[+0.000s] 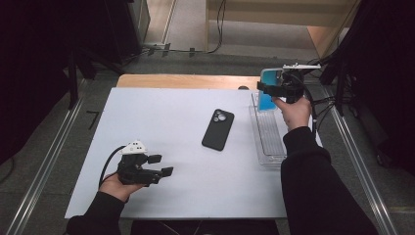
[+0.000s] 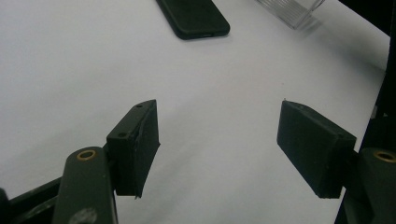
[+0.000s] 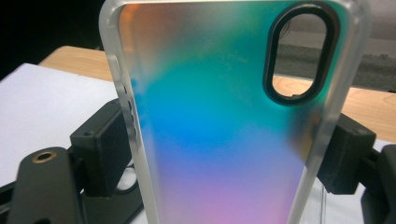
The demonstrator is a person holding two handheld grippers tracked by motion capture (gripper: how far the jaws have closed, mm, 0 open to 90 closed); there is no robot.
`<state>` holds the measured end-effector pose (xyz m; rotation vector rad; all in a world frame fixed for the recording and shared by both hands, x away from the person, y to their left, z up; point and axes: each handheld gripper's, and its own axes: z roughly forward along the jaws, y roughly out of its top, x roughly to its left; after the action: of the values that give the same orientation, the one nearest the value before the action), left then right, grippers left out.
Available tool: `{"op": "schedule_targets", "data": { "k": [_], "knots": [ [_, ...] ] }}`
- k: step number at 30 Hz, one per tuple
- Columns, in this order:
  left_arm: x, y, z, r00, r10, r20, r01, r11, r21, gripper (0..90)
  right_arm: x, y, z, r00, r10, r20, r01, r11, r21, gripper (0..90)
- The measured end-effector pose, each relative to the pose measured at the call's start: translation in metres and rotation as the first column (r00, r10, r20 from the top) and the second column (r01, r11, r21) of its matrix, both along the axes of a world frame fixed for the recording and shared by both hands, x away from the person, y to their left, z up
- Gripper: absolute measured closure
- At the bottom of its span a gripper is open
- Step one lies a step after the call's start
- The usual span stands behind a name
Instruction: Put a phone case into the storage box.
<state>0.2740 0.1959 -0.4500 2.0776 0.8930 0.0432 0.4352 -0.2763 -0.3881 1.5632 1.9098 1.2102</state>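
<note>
White surface (image 1: pixel 161 122) on a wooden top, dark room around. High view: right claw (image 1: pixel 274 88) clamped on an iridescent phone case (image 1: pixel 268 83), held above the far end of a clear tray (image 1: pixel 266 142); black phone (image 1: pixel 218 129) mid-surface, well apart. Best to carry the case level, grip steady. Left gripper view: left claw (image 2: pixel 217 144) apart, empty, phone ahead. Right gripper view: case upright between the pads, edges pinched.

Both of the person's arms wear black long sleeves, and each hand carries a black gripper, the left gripper (image 1: pixel 164 165) at lower left topped by a grey three-cornered plate and trailing a black cable, the right gripper (image 1: pixel 274 87) at upper right with blocky matte fingers (image 3: pixel 100 144) and brass-ringed pivots.
</note>
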Motion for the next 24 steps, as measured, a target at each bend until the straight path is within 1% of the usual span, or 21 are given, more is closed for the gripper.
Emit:
{"op": "schedule_targets", "data": {
  "k": [1,4,6,9,11,13,16,20,24],
  "knots": [
    [0.0,0.0,0.0,1.0,0.001,-0.002,-0.001,1.0,-0.005,30.0,0.002,0.001,-0.002,1.0,-0.004,0.003,0.004,1.0,-0.003,16.0],
    [0.0,0.0,0.0,1.0,0.0,-0.001,0.0,1.0,-0.005,30.0,0.009,0.004,-0.008,0.9997,-0.022,0.011,0.023,0.9992,-0.033,16.0],
    [0.0,-0.001,0.0,1.0,-0.003,0.0,0.003,1.0,-0.003,30.0,0.014,0.004,-0.013,0.999,-0.045,0.008,0.045,0.9978,-0.048,16.0],
    [0.0,-0.001,0.0,1.0,-0.005,0.0,0.005,1.0,-0.003,30.0,0.022,0.001,-0.023,0.9975,-0.069,-0.016,0.069,0.9974,-0.022,16.0],
    [0.0,-0.001,0.0,1.0,-0.008,-0.001,0.008,0.9999,-0.006,30.0,0.025,-0.001,-0.028,0.9966,-0.081,-0.013,0.081,0.9964,-0.024,15.9],
    [0.0,-0.001,0.0,0.9999,-0.01,-0.002,0.01,0.9999,-0.006,30.0,0.029,-0.001,-0.034,0.9944,-0.103,-0.023,0.103,0.9944,-0.023,15.9],
    [0.0,0.0,0.0,0.9999,-0.012,-0.001,0.012,0.9999,-0.004,30.0,0.035,0.0,-0.042,0.9937,-0.109,-0.028,0.108,0.9935,-0.035,15.8],
    [0.0,0.002,0.001,1.0,-0.007,0.002,0.007,0.9999,-0.008,30.1,0.042,-0.001,-0.051,0.9921,-0.123,-0.027,0.122,0.9925,-0.009,15.7],
    [0.001,0.002,0.001,1.0,-0.002,0.0,0.002,1.0,-0.007,30.1,0.05,0.003,-0.061,0.9903,-0.135,-0.033,0.133,0.9897,-0.052,15.5]
  ]
}}
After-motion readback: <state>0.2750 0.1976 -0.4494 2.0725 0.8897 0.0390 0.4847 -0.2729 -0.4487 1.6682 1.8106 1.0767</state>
